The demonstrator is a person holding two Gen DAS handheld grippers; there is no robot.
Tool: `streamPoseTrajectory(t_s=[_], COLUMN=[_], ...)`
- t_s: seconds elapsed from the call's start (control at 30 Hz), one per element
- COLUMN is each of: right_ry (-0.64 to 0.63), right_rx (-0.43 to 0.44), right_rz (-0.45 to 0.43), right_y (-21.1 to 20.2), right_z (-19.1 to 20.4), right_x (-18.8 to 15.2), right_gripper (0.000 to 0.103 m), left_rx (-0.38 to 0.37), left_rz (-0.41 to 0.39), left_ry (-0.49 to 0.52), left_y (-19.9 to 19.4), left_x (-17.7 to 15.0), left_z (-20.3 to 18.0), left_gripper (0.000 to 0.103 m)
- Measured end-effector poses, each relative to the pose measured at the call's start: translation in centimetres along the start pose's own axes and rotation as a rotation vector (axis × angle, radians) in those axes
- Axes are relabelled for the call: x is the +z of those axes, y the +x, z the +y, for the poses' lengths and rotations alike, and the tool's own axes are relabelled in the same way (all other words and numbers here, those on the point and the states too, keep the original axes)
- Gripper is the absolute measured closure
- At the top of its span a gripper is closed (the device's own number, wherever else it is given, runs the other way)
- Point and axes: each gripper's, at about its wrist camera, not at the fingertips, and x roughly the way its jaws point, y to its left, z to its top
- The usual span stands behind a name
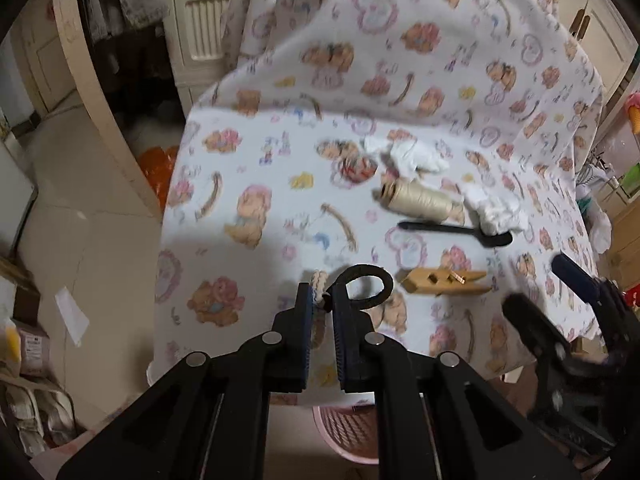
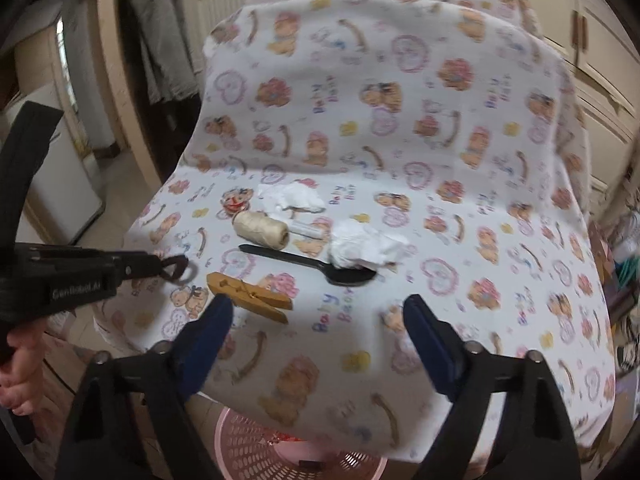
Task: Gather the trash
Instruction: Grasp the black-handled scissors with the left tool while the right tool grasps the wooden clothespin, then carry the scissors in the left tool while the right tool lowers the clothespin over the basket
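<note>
My left gripper [image 1: 322, 296] is shut on a braided cord with a dark loop [image 1: 370, 284], held just above the table's near left edge; it also shows in the right wrist view [image 2: 176, 266]. My right gripper [image 2: 316, 312] is open and empty above the near edge. On the bear-print cloth lie two crumpled white tissues [image 2: 366, 246] [image 2: 294, 198], a black plastic spoon [image 2: 312, 264], a wooden clothespin [image 2: 250, 296] and a spool of beige twine [image 2: 262, 228]. A pink basket [image 2: 260, 452] stands on the floor below the edge.
The cloth [image 2: 400, 100] rises over something tall at the back of the table. A curved wooden frame [image 1: 92, 92] and hanging clothes stand left. Boxes and bags [image 1: 28, 360] sit on the floor at left. Clutter [image 1: 616, 184] lies at the right.
</note>
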Motion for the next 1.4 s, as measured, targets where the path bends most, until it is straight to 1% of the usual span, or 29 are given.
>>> streamPoseTrajectory(t_s=[0.1, 0.23, 0.3, 0.37, 0.43, 0.5, 0.53, 0.73, 0.83, 0.87, 0.9, 1.0, 1.23, 1.33, 1.4], right_ry=[0.001, -0.003, -0.005, 0.0, 0.002, 0.004, 0.008, 0.014, -0.006, -0.014, -0.019, -0.021, 0.06, 0.06, 0.039], right_rx=[0.012, 0.031, 0.048, 0.054, 0.058, 0.08, 0.097, 0.152, 0.172, 0.175, 0.175, 0.149, 0.013, 0.021, 0.02], right_rz=[0.022, 0.036, 0.052, 0.065, 0.054, 0.055, 0.056, 0.07, 0.085, 0.092, 0.098, 0.093, 0.061, 0.068, 0.096], right_y=[1.2, 2.3, 2.9, 3.6, 3.8, 3.9, 3.9, 3.8, 3.7, 3.8, 3.9, 3.7, 2.8, 2.2, 2.0], right_z=[0.3, 0.9, 1.2, 1.3, 1.5, 1.7, 1.7, 1.7, 1.8, 2.0, 2.1, 2.2, 0.6, 0.3, 0.3], right_x=[0.3, 0.4, 0.5, 0.6, 0.6, 0.6, 0.6, 0.4, 0.0, -0.1, -0.3, -0.5, -0.9, -1.2, -1.6], right_gripper=[0.035, 0.038, 0.044, 0.046, 0.048, 0.06, 0.062, 0.067, 0.07, 0.077, 0.081, 0.087, 0.087, 0.088, 0.088], left_rx=[0.011, 0.016, 0.016, 0.017, 0.022, 0.023, 0.024, 0.012, 0.014, 0.014, 0.016, 0.02, 0.021, 0.022, 0.031], left_rz=[0.022, 0.02, 0.022, 0.025, 0.025, 0.024, 0.022, 0.019, 0.012, 0.011, 0.011, 0.009, -0.009, -0.018, -0.033], left_ry=[0.007, 0.02, 0.017, 0.016, 0.019, 0.025, 0.028, 0.012, 0.017, 0.02, 0.023, 0.029, 0.045, 0.045, 0.034], left_y=[0.3, 0.1, 0.0, -0.1, -0.1, -0.1, -0.1, -0.2, -0.3, -0.3, -0.3, -0.3, -0.5, -0.6, -0.7], left_x=[-0.2, -0.6, -0.7, -0.8, -0.9, -1.0, -1.0, -0.8, -0.8, -0.8, -0.9, -1.0, -0.9, -1.0, -1.1], left_z=[0.2, 0.1, 0.2, 0.2, 0.2, 0.1, 0.0, 0.5, 0.4, 0.3, 0.2, 0.0, -0.3, -0.4, -0.4], left_gripper=[0.094, 0.094, 0.094, 0.094, 0.094, 0.094, 0.094, 0.093, 0.093, 0.093, 0.093, 0.093, 0.093, 0.093, 0.093])
